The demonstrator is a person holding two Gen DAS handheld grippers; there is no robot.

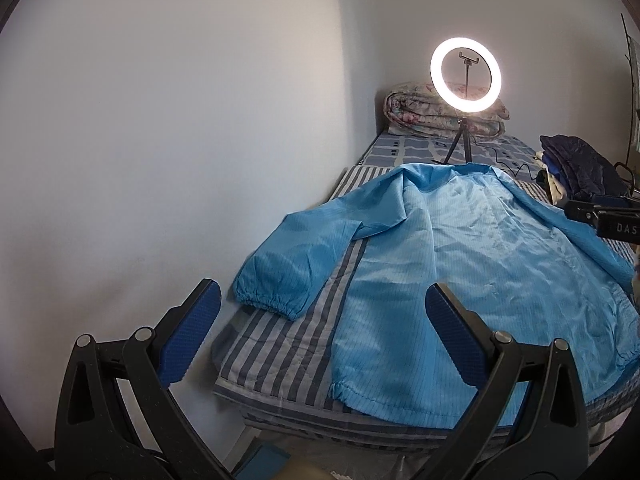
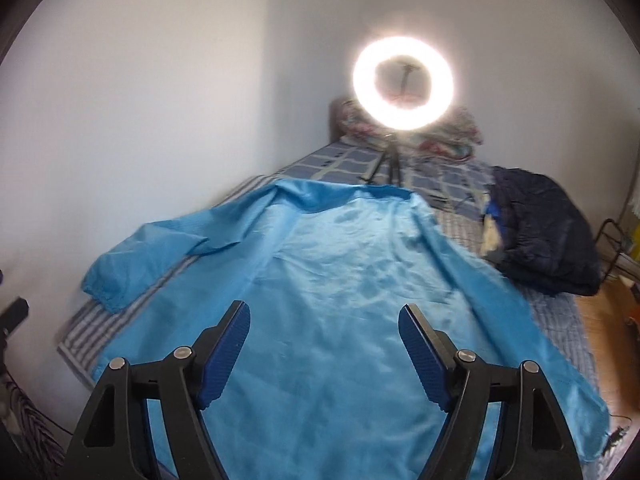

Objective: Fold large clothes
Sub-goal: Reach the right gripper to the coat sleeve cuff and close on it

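A large light-blue coat point(image 1: 460, 248) point(image 2: 340, 280) lies spread flat on the bed, collar toward the far end. Its left sleeve point(image 1: 288, 264) point(image 2: 140, 260) reaches out toward the wall and ends in an elastic cuff point(image 1: 272, 304). My left gripper point(image 1: 322, 292) stands open above the near left edge of the coat, nothing between its blue pads. My right gripper point(image 2: 324, 310) is open too, over the coat's lower middle, apart from the cloth. In the left wrist view a black part of the right gripper point(image 1: 600, 216) shows at the right edge.
The bed's striped sheet point(image 1: 272, 356) point(image 2: 80, 336) runs along a white wall point(image 1: 160, 120) on the left. A lit ring light point(image 1: 438, 80) point(image 2: 362, 80) on a tripod stands behind the collar, before a folded quilt point(image 1: 408, 116). A pile of dark clothes point(image 1: 580, 172) point(image 2: 540, 240) lies far right.
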